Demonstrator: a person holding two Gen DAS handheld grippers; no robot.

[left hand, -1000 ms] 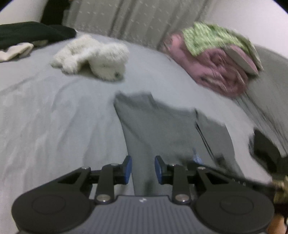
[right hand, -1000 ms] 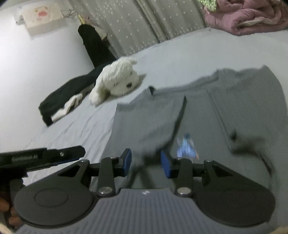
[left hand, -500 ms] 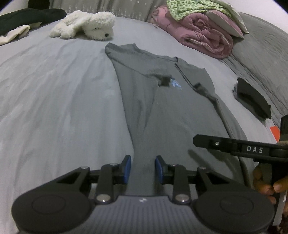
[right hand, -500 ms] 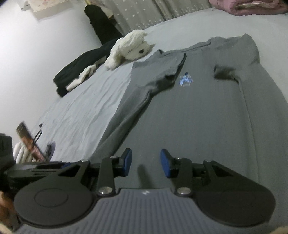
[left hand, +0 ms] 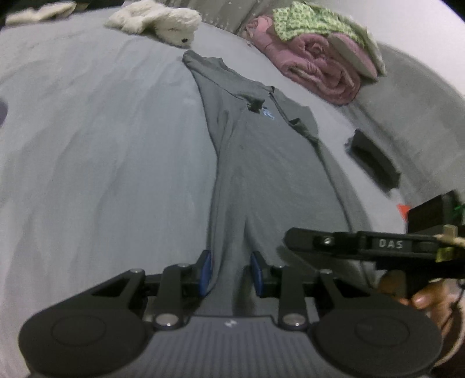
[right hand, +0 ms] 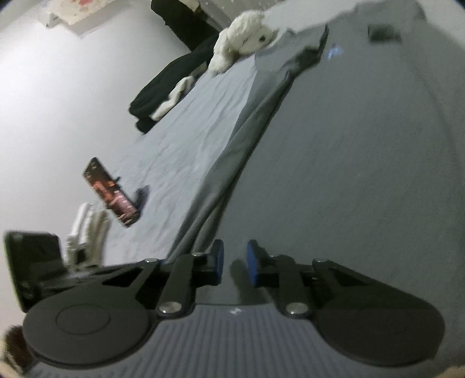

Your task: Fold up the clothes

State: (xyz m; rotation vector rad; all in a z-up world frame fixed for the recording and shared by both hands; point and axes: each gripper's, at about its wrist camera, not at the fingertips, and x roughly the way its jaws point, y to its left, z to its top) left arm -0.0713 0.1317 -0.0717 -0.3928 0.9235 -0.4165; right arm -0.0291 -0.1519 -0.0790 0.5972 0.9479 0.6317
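Grey T-shirt [left hand: 261, 162] spread flat along a wide bed [left hand: 101, 145] under a pale grey sheet, sleeves folded inward, hem nearest both grippers. Left gripper [left hand: 231, 272] low over the hem, jaws part-spread with fabric between, not pinched; right gripper [right hand: 234, 263] just narrowed, a slim gap, nothing gripped. Beyond: white plush dog [left hand: 162, 19], pink rolled quilt [left hand: 316, 69], white wall [right hand: 58, 101].

One grey shirt [left hand: 255, 162], one plush dog [left hand: 162, 20], two grippers [left hand: 231, 273]
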